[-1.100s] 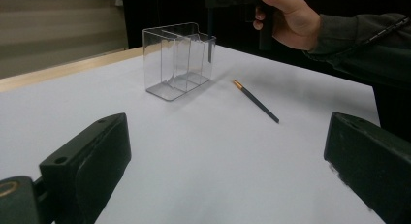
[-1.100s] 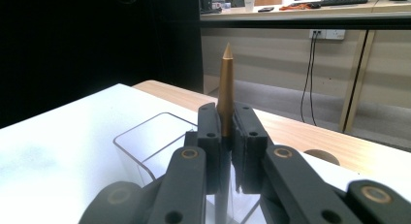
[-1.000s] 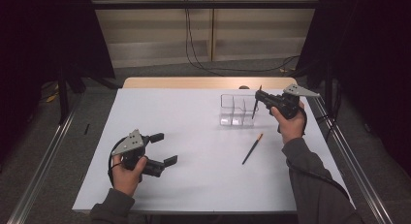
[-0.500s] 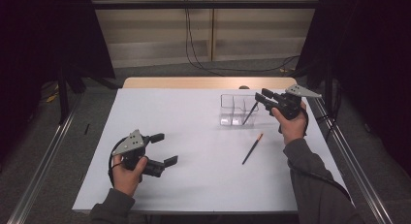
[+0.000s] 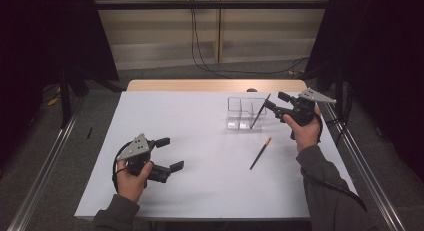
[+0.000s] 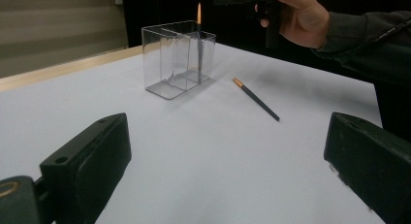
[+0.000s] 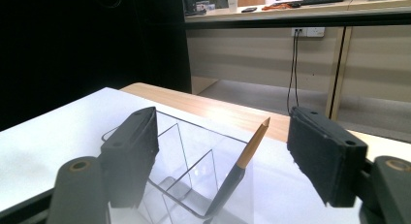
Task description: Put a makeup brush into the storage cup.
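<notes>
- hovering just beside the clear holder's right end, the right gripper (image 5: 276,101) stands with its jaws apart; they have just been opening, and the pencil in the holder (image 7: 236,169) stands free in the gap between them, neither pad pressing on it.
- that pencil (image 5: 260,111) leans tilted in the right-hand compartment of the clear holder (image 5: 241,120), its orange end up (its dark tip rests at the bottom).
- the right hand (image 5: 306,132) grips the tool from behind, sleeve running off the table's near right edge.
- a second pencil (image 5: 260,153) lies flat on the white table (image 5: 200,121), near the holder and closer to the person, orange end toward the holder; nothing touches it.
- the left gripper (image 5: 170,153) is well apart, at the near left of the table, held in the left hand (image 5: 131,176); its jaws stand wide with only bare table between them.
- in the left gripper view, holder (image 6: 177,59) and loose pencil (image 6: 256,99) sit far ahead of the jaws.
</notes>
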{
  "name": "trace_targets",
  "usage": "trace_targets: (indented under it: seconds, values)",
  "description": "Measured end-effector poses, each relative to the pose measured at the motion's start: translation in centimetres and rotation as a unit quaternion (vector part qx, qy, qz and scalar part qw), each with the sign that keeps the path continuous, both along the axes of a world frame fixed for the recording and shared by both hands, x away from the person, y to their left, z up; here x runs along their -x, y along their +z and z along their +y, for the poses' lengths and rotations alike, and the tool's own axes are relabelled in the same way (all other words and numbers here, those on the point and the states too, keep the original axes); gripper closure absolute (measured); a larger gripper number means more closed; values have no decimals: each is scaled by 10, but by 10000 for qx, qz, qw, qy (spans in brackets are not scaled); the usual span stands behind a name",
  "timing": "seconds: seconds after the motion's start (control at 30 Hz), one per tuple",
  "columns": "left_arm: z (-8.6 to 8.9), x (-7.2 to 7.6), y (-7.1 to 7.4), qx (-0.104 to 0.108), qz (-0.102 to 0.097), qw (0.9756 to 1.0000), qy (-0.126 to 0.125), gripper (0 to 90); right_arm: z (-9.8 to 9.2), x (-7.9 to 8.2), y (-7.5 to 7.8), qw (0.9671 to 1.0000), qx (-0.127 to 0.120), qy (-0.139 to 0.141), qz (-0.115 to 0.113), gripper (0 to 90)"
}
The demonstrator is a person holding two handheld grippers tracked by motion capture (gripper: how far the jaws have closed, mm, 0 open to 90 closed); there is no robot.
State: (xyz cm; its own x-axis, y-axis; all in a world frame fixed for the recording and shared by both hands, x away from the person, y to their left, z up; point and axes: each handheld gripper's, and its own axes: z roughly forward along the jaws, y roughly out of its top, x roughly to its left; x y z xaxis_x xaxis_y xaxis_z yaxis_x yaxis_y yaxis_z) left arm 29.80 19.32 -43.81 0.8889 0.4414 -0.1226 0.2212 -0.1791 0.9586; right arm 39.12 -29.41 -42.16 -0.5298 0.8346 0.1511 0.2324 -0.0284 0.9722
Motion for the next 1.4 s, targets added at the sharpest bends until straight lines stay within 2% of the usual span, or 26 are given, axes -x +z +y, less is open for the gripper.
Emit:
trace_targets:
  seconds: [0.1, 0.43, 1.33, 1.4]
  values:
    - [0, 0, -1, -25, -5, 10000, -50, 28, 0, 2, 2, 10000, 7, 3, -28, 235]
    - [0, 0, 0, -23, -1, 10000, 7, 28, -2, 9, 3, 10000, 38, 57, -13, 196]
    - [-1, 0, -1, -30, -13, 10000, 8, 27, -7, 31, 6, 9997, 164, 172, -2, 156]
    - [-1, 1, -1, 17, 25, 10000, -11, 28, -8, 33, 6, 9996, 184, 191, -7, 155]
